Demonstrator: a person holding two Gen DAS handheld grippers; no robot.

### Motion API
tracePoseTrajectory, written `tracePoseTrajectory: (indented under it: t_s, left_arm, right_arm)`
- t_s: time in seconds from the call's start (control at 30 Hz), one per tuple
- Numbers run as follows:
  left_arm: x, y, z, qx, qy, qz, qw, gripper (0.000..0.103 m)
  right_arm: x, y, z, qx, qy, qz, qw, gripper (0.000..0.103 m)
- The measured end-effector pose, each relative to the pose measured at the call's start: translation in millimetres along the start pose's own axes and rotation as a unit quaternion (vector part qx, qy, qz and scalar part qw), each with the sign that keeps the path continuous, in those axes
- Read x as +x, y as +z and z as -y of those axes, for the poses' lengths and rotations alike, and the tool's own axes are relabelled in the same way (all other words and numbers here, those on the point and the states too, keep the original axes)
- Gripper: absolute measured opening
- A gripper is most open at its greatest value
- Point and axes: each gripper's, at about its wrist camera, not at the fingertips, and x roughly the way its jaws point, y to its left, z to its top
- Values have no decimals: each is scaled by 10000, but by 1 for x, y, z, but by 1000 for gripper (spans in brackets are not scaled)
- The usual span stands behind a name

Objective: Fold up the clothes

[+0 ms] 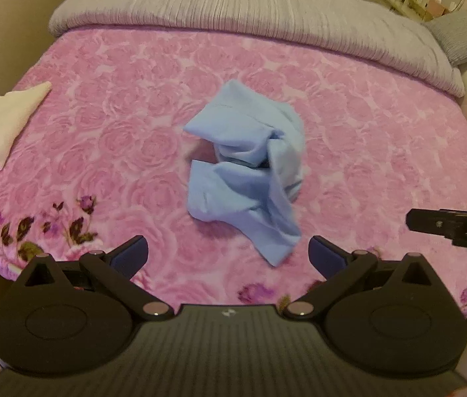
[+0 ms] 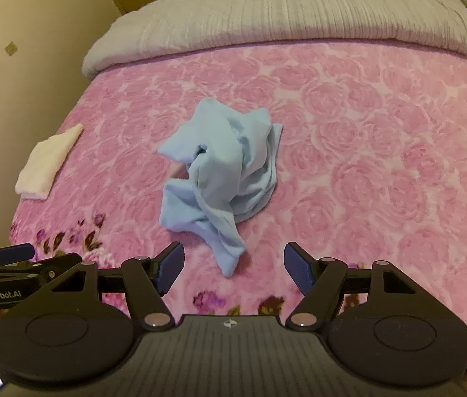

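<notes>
A crumpled light-blue garment is lying in a heap near the middle of the pink floral blanket covering the bed, well apart from the folded white cloth sitting by the bed's left edge. The heap is stretching roughly from the far side of the bed toward the near edge, and one loose tail is trailing out toward both cameras.

The left hand-held gripper is hanging above the near edge with its jaws spread wide and nothing between them; the tail is pointing almost straight into that gap, slightly right of centre. The right hand-held gripper is likewise released and empty, and the tail's tip is lying just ahead of its gap, close to centre.

Both are hovering side by side, and the garment is lying ahead of and below each. Judging by how close the tail tip appears, the right one seems slightly nearer, so it looks better placed to pinch the tail first, while the left would need to go further in for the bulk of the heap.
</notes>
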Motion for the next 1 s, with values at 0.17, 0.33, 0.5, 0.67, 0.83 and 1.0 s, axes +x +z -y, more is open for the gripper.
tracePoseTrajectory:
  t_s: [0.17, 0.33, 0.5, 0.67, 0.83, 1.0]
  left_arm:
    - [48, 41, -27, 225, -217, -323, 9990, 102]
    - [92, 77, -59, 439, -355, -594, 9966, 102]
    - [138, 96, -83, 542, -411, -810, 9944, 102]
    - [176, 105, -96, 525, -523, -989, 9923, 102]
    - [203, 102, -96, 572, -472, -1173, 9903, 102]
    - [211, 106, -92, 621, -454, -1214, 9896, 102]
  right_arm:
    - [50, 28, -19, 188, -215, -187, 9994, 66]
    - [99, 53, -44, 256, -464, -269, 9982, 60]
    - [143, 70, -67, -265, -831, -53, 9962, 57]
    - [189, 73, -86, -1390, -1459, 9, 9795, 55]
    - [233, 72, -89, -1986, -1630, -45, 9664, 47]
    - [214, 74, -49, -1137, -1425, 553, 9817, 1]
